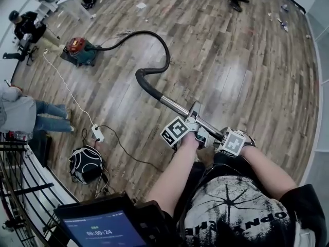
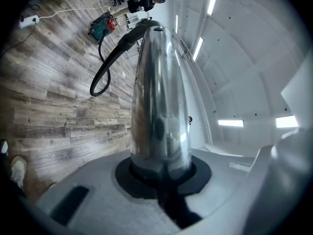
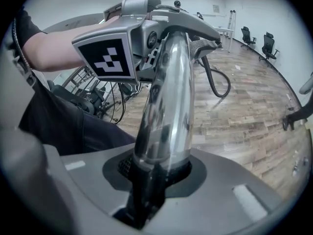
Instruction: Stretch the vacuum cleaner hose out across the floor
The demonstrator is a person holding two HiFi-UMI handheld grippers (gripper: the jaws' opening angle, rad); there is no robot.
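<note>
The red and teal vacuum cleaner (image 1: 78, 49) stands far off at the upper left. Its black hose (image 1: 165, 53) loops across the wood floor and joins a chrome tube (image 1: 174, 106) that runs to my hands. My left gripper (image 1: 196, 122) is shut on the tube, its marker cube toward me. My right gripper (image 1: 222, 136) is shut on the same tube just behind it. In the left gripper view the tube (image 2: 159, 97) rises from my left gripper (image 2: 164, 173), with the hose (image 2: 104, 71) curving to the cleaner (image 2: 102, 27). In the right gripper view my right gripper (image 3: 156, 173) clamps the tube (image 3: 166, 106).
A white power strip (image 1: 97, 133) with its cord lies on the floor to the left, beside a black bag (image 1: 86, 163). A person (image 1: 23, 112) sits at the left edge and another (image 1: 25, 27) is behind the cleaner. A black railing (image 1: 20, 189) borders the lower left.
</note>
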